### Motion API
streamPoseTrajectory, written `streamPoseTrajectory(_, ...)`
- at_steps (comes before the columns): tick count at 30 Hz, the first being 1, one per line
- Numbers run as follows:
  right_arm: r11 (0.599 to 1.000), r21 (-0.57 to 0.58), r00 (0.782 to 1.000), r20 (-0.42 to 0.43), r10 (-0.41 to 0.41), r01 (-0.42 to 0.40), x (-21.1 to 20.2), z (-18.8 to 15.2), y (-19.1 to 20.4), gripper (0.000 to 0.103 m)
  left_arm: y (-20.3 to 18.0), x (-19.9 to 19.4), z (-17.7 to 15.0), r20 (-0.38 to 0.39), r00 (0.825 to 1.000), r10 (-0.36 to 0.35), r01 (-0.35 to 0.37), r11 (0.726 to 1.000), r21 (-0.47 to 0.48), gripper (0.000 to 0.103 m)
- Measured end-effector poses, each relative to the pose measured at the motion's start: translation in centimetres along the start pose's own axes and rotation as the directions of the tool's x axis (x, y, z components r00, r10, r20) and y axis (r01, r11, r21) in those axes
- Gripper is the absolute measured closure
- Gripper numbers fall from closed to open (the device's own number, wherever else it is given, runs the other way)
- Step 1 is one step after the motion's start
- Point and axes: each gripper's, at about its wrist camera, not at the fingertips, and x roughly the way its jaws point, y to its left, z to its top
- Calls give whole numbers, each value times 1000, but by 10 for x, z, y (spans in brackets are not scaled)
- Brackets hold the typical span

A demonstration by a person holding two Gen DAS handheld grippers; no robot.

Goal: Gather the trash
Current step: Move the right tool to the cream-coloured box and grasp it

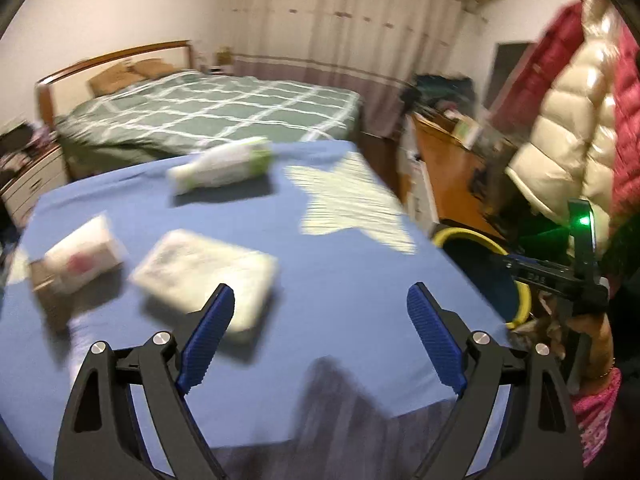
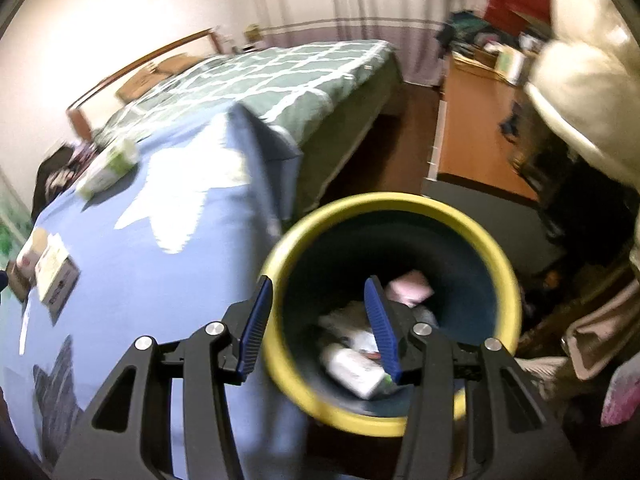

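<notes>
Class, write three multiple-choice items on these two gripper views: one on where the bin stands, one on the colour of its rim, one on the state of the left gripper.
1. Where does the bin stand?
A. On the blue-covered table
B. On the floor beside the blue-covered table
C. On the green bed

2. What colour is the bin's rim?
A. Red
B. White
C. Yellow

3. In what state is the left gripper?
A. Open and empty
B. Shut on a bottle
C. Shut on a box

Answers:
1 B, the right wrist view looks down into it past the table's edge.
2 C, a yellow ring tops dark walls.
3 A, its blue pads stand wide apart with nothing between.
</notes>
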Motion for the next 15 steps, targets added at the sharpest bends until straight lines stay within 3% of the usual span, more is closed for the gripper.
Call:
streamPoseTrajectory(6,981,-147,991,-43,124,-129,11,5,88,57,83,-44,-26,46,992,121,-115,988,-107,16)
streamPoseTrajectory(11,915,-296,962,-110,250,-272,19,3,169,52,126,-80,-43,83,977,195,-181,971,-156,15)
streamPoseTrajectory(15,833,-368,910,-140,389,-413,21,5,214,20,139,-98,-52,109,968,226,-206,964,-167,15)
